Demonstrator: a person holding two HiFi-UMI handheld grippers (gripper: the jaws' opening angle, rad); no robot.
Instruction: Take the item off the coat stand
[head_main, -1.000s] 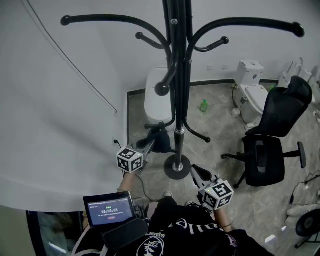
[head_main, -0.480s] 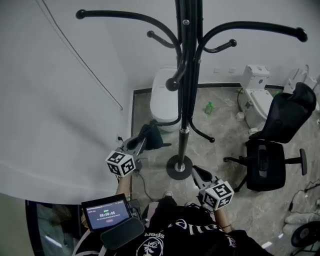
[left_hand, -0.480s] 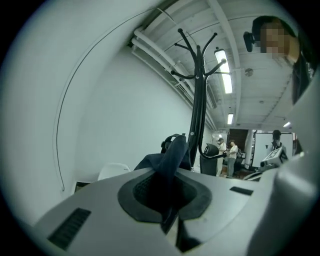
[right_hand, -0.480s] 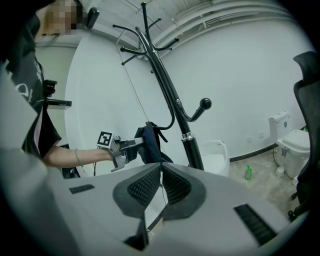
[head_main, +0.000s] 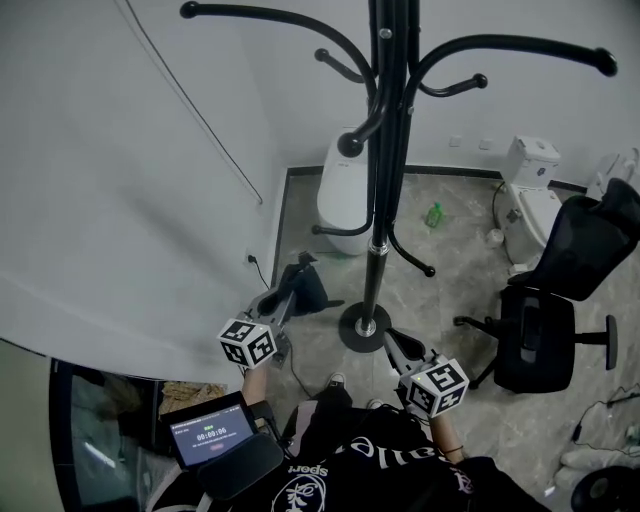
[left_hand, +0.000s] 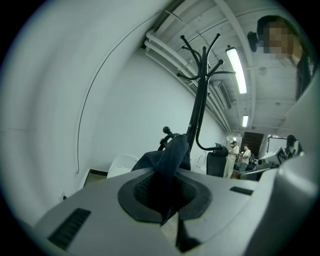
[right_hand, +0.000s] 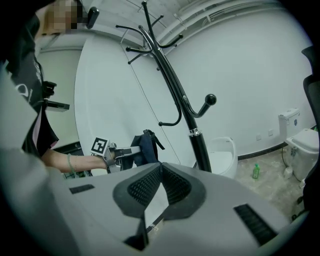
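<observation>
Dark blue bag (head_main: 303, 284) hangs pinched between the pressed-together jaws of the left gripper (head_main: 287, 300), low near the base of the coat stand (head_main: 385, 200) and clear of every hook. The right gripper (head_main: 398, 346) is closed on nothing. The lift-off looks done; next comes carrying the bag away without snagging a lower hook
</observation>
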